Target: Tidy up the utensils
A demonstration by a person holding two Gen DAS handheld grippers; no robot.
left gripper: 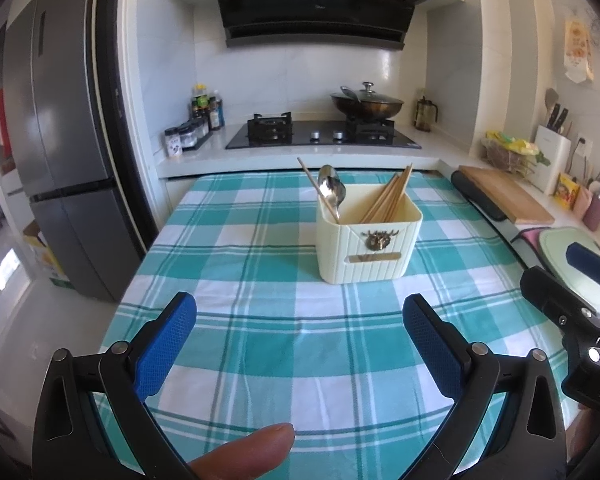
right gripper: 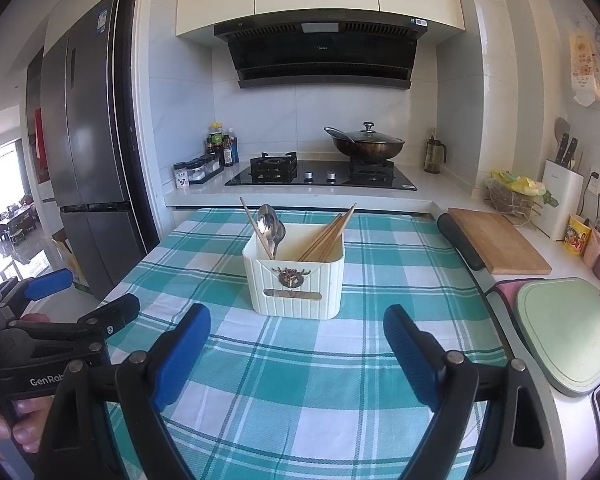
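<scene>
A cream ribbed utensil holder [left gripper: 367, 246] [right gripper: 294, 280] stands upright on the teal plaid tablecloth [left gripper: 260, 340] [right gripper: 300, 380]. Metal spoons [left gripper: 332, 191] [right gripper: 271, 224] lean in its left half, with a single chopstick beside them. A bundle of wooden chopsticks [left gripper: 392, 200] [right gripper: 330, 236] leans in its right half. My left gripper [left gripper: 300, 312] hovers open over the cloth, short of the holder, nothing between its blue pads. My right gripper [right gripper: 296, 324] is open too, just in front of the holder. Each gripper shows at the edge of the other's view.
A gas hob [left gripper: 324, 136] with a lidded wok [left gripper: 367, 105] lies behind the table. To the right are a wooden board [right gripper: 498, 242], a green cutting board [right gripper: 564, 332] and a knife block [right gripper: 562, 200]. A grey fridge [right gripper: 88, 160] stands left. A thumb [left gripper: 244, 454] shows below.
</scene>
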